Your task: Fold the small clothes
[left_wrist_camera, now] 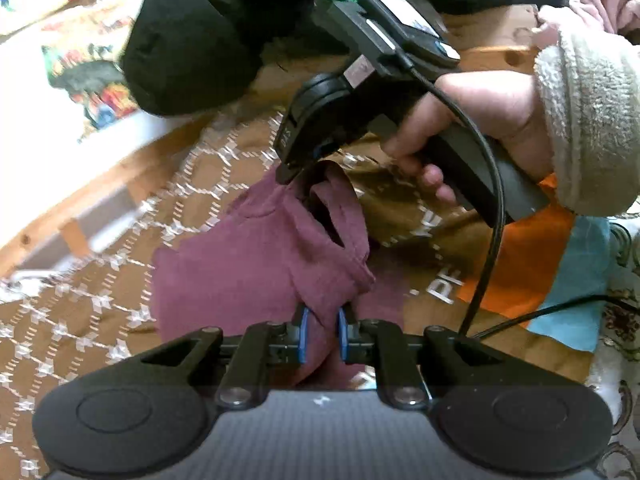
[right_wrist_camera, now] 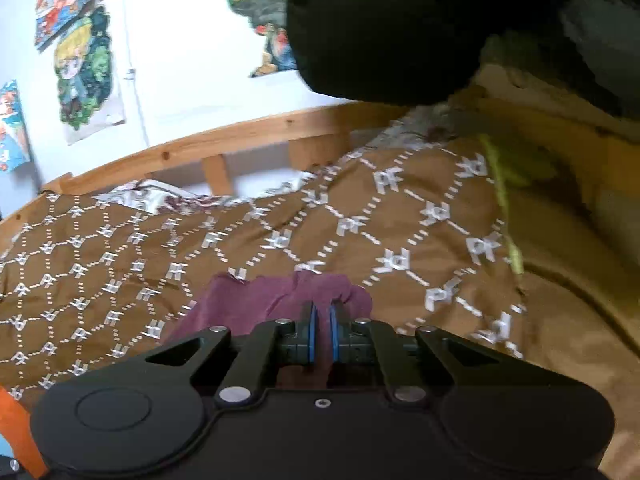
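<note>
A small maroon garment [left_wrist_camera: 256,256] lies partly lifted over the brown patterned bedspread [left_wrist_camera: 100,312]. My left gripper [left_wrist_camera: 323,320] is shut on its near edge, with cloth bunched between the blue pads. My right gripper [left_wrist_camera: 300,172] shows in the left wrist view, held by a hand, shut on the garment's far edge. In the right wrist view the right gripper [right_wrist_camera: 322,316] pinches the maroon cloth [right_wrist_camera: 264,296] between its blue pads, above the bedspread [right_wrist_camera: 120,264].
A large black cushion [left_wrist_camera: 188,40] lies at the far side of the bed. A wooden bed rail [right_wrist_camera: 224,140] runs along a white wall with posters [right_wrist_camera: 84,68]. Orange and blue cloth [left_wrist_camera: 528,264] lies at the right. A black cable [left_wrist_camera: 486,256] hangs from the right gripper.
</note>
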The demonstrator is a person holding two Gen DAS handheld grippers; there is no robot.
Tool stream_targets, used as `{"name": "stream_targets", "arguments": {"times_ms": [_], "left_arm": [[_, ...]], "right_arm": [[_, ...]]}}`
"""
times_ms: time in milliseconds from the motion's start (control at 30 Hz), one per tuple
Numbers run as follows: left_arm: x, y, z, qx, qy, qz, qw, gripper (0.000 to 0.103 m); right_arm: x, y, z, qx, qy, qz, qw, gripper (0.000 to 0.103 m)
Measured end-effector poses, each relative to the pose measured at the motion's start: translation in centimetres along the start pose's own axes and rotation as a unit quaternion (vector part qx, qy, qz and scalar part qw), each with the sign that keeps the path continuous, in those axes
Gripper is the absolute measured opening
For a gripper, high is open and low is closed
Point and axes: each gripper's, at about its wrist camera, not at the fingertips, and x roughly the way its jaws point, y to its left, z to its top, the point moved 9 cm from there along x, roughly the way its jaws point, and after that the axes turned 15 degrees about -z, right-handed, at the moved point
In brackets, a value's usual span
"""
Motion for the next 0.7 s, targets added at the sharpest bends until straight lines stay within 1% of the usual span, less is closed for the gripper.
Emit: {"name": "stream_targets", "arguments": {"times_ms": [67,133,200,267,300,333,367,400,467,533,567,600,633,667,700], "left_arm": [[1.2,0.0,-0.7,-0.028,0.014,-0.017,0.9994,0.016],[1.6,0.3,-1.0,-0.056,0.017,-0.027,0.998,0.018],[1.6,0.3,-1.0,-0.064,0.017,-0.03,0.9973,0.02],[1.4,0.1,-0.8,-0.06,0.019,-0.032,0.9975,0.027],[1.2,-0.1,-0.7,-0.056,0.019,-0.034,0.9976,0.03],[1.0,0.0,-0.7,-0.056,0.019,-0.036,0.9976,0.038],[0.7,-0.1,-0.5,-0.059,0.017,-0.038,0.9974,0.049],[0.4,-0.1,-0.4,-0.065,0.014,-0.038,0.9971,0.054],[-0.5,0.1,-0.2,-0.084,0.002,-0.037,0.9958,0.071],[-1.3,0.6,-0.1,-0.11,-0.009,-0.042,0.9931,0.079],[-1.8,0.9,-0.1,-0.121,-0.013,-0.042,0.9917,0.084],[-2.3,1.2,-0.1,-0.132,-0.016,-0.041,0.9903,0.087],[-2.8,1.7,0.0,-0.143,-0.02,-0.035,0.989,0.09],[-3.4,2.3,0.0,-0.153,-0.025,-0.027,0.9875,0.093],[-4.0,2.9,0.0,-0.161,-0.03,-0.019,0.9862,0.095]], "right_arm": [[0.7,-1.0,-1.3,0.006,0.018,-0.012,1.0,0.007],[1.2,-1.8,-2.7,0.015,0.036,-0.022,0.999,0.007],[1.3,-2.2,-3.5,0.027,0.044,-0.026,0.998,0.007],[1.1,-2.3,-3.9,0.033,0.045,-0.025,0.998,0.007],[1.0,-2.4,-4.0,0.033,0.046,-0.026,0.998,0.012],[0.8,-2.3,-4.1,0.031,0.046,-0.03,0.998,0.019],[0.6,-2.3,-4.2,0.028,0.045,-0.033,0.998,0.021],[0.4,-2.3,-4.4,0.024,0.044,-0.038,0.998,0.024],[-0.1,-2.2,-4.6,0.017,0.043,-0.044,0.998,0.03],[-0.8,-2.2,-4.9,0.013,0.039,-0.05,0.998,0.041],[-1.2,-2.1,-5.0,0.013,0.037,-0.051,0.998,0.045],[-1.5,-2.1,-5.0,0.013,0.035,-0.052,0.998,0.054],[-2.0,-2.1,-5.2,0.012,0.031,-0.053,0.998,0.062],[-2.4,-2.0,-5.3,0.011,0.027,-0.054,0.998,0.065],[-3.0,-1.8,-5.4,0.009,0.02,-0.053,0.998,0.071]]}}
